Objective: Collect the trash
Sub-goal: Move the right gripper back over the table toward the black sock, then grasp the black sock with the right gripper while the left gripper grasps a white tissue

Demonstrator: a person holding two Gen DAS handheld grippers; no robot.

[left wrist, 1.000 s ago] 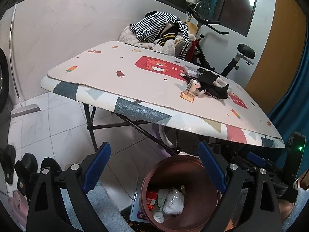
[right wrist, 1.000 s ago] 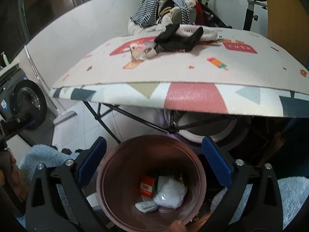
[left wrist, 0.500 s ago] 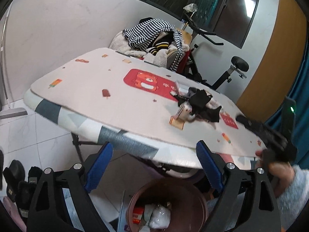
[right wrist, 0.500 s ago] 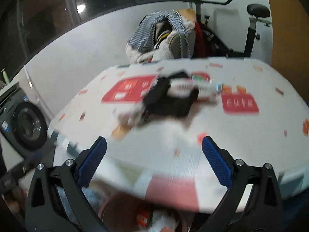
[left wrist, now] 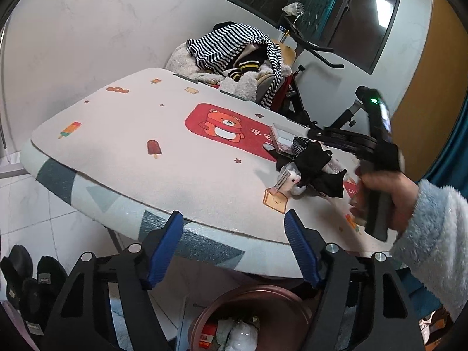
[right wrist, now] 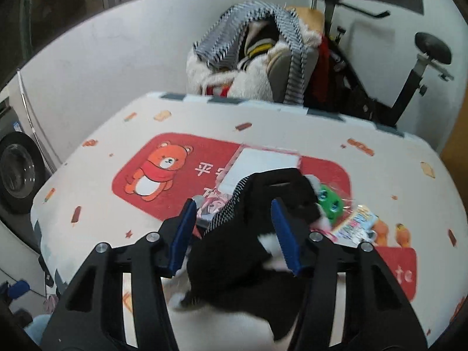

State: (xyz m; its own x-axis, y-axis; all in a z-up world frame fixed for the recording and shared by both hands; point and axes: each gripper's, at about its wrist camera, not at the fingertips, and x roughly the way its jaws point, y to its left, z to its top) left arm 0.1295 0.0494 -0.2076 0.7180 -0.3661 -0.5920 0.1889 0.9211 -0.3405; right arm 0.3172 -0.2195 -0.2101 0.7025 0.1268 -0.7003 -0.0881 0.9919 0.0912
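A pile of trash lies on the patterned table mat (left wrist: 175, 158): a black cloth (right wrist: 251, 251) on top, a pink-edged packet (right wrist: 263, 161), a green wrapper (right wrist: 330, 203) and a colourful wrapper (right wrist: 355, 225). My right gripper (right wrist: 234, 225) is open, with its jaws on either side of the black cloth, just above it. In the left wrist view the right gripper (left wrist: 330, 139) reaches over the same pile (left wrist: 313, 163). My left gripper (left wrist: 234, 248) is open and empty, at the table's near edge above a brown bin (left wrist: 298, 298) that holds trash.
A chair piled with striped and fleece clothes (left wrist: 234, 55) and an exercise bike (left wrist: 336, 111) stand behind the table. Black shoes (left wrist: 26, 278) lie on the tiled floor at the left. A washing machine (right wrist: 14, 172) stands at the left.
My right gripper rose from over the bin and moved forward over the table to the black cloth. My left gripper lifted and tilted up, so the bin dropped low in its view.
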